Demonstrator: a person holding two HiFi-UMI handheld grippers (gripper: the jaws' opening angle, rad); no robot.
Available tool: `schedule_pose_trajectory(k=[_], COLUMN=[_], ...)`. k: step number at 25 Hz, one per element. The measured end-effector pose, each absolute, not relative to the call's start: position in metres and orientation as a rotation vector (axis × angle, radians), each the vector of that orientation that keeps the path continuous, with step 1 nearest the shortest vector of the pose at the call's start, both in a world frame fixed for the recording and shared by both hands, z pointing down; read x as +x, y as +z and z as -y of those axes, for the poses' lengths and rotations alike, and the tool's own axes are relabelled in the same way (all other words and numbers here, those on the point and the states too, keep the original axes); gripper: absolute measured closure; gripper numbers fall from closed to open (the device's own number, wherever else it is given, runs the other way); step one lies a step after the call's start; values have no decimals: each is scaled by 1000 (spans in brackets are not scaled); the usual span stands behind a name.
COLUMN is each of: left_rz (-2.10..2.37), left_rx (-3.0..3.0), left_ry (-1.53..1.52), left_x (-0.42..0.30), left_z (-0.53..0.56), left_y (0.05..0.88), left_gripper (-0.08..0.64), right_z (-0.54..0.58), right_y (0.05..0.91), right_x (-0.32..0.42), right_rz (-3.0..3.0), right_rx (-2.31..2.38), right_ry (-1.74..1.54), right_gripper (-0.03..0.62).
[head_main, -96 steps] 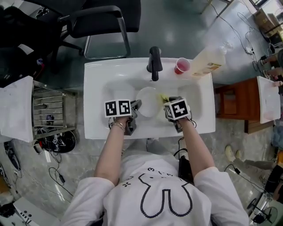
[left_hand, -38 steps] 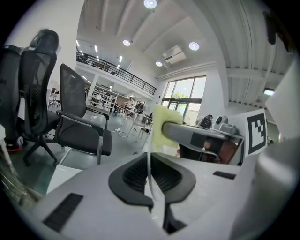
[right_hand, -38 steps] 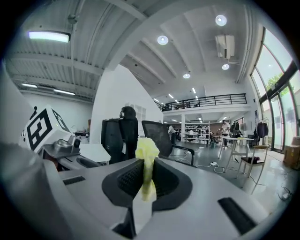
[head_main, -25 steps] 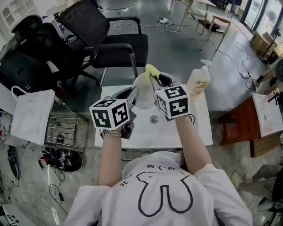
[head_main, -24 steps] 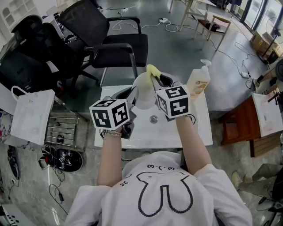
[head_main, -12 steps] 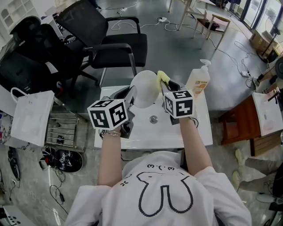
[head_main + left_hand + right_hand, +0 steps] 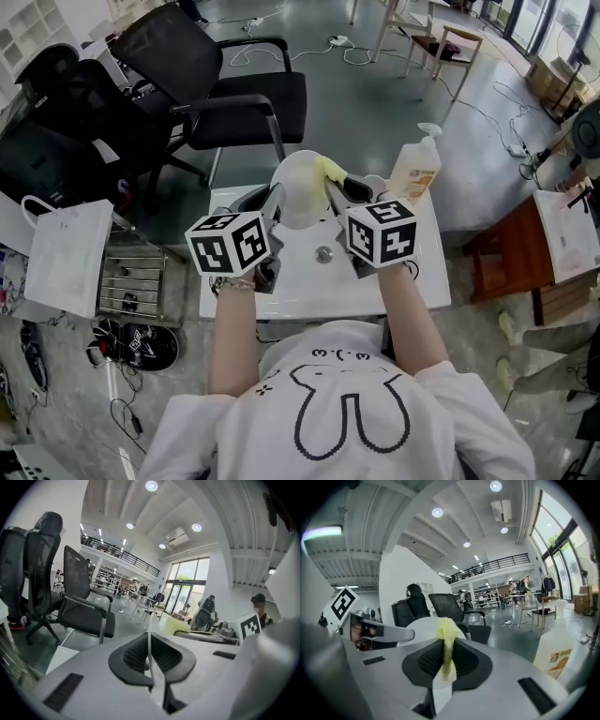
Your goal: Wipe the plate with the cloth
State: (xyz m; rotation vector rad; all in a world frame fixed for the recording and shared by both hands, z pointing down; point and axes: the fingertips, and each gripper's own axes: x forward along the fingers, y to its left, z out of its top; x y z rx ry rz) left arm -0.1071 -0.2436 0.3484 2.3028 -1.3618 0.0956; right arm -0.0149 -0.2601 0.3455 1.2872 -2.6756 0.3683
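My left gripper (image 7: 277,199) is shut on the rim of a white plate (image 7: 300,186) and holds it up on edge above the sink. In the left gripper view the plate (image 7: 150,641) shows as a thin white line pinched between the jaws (image 7: 151,660). My right gripper (image 7: 336,187) is shut on a yellow cloth (image 7: 328,170), which rests against the plate's upper right edge. From the right gripper view the cloth (image 7: 447,644) stands between the jaws (image 7: 446,660), with the plate (image 7: 417,627) just behind it.
Below both grippers is a white sink (image 7: 412,281) with a drain (image 7: 323,253). A soap pump bottle (image 7: 415,171) stands at its far right corner, close to the right gripper. Black office chairs (image 7: 239,89) stand beyond the sink, and a wire rack (image 7: 131,281) to its left.
Since the earliest frame both grippers have lifted the plate and cloth out of the sink basin. Over the last half second the right gripper rolled and drew the cloth slightly left along the plate's edge.
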Motion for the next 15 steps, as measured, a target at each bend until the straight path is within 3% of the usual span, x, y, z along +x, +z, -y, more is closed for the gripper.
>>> schedule_pose_trajectory(k=[7, 15], left_rz=[1355, 1343], left_rx=[2315, 2312], left_ry=[119, 125], left_x=[-99, -91], left_z=[245, 243], left_y=[350, 351], left_gripper=[543, 542], right_z=[238, 242], right_y=[345, 357], right_x=[-54, -60], right_rz=[2819, 2738], right_rx=[1053, 1082], right_ry=[605, 514], right_gripper=[541, 541])
